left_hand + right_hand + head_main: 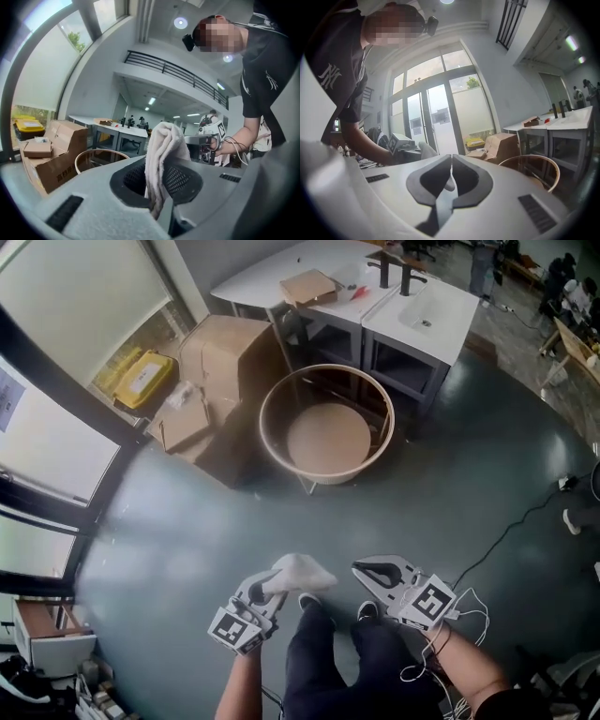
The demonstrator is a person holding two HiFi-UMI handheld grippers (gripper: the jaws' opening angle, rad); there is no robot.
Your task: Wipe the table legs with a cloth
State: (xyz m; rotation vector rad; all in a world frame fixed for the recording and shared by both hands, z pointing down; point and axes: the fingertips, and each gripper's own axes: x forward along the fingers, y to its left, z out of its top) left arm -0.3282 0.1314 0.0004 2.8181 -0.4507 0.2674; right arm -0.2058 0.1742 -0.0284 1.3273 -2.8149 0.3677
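While I stand well back from the round beige-rimmed table (267, 427), my left gripper (267, 587) is clamped on the white terry cloth (302, 570), bunched upward, ready for wiping. My right gripper (360, 567) has its jaws pressed together, empty. Wiping not yet begun.

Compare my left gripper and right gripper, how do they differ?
The left gripper is shut on a white cloth; the right gripper is shut on nothing. The left gripper sits left of the person's legs, the right gripper right of them. Both are well short of the round table.
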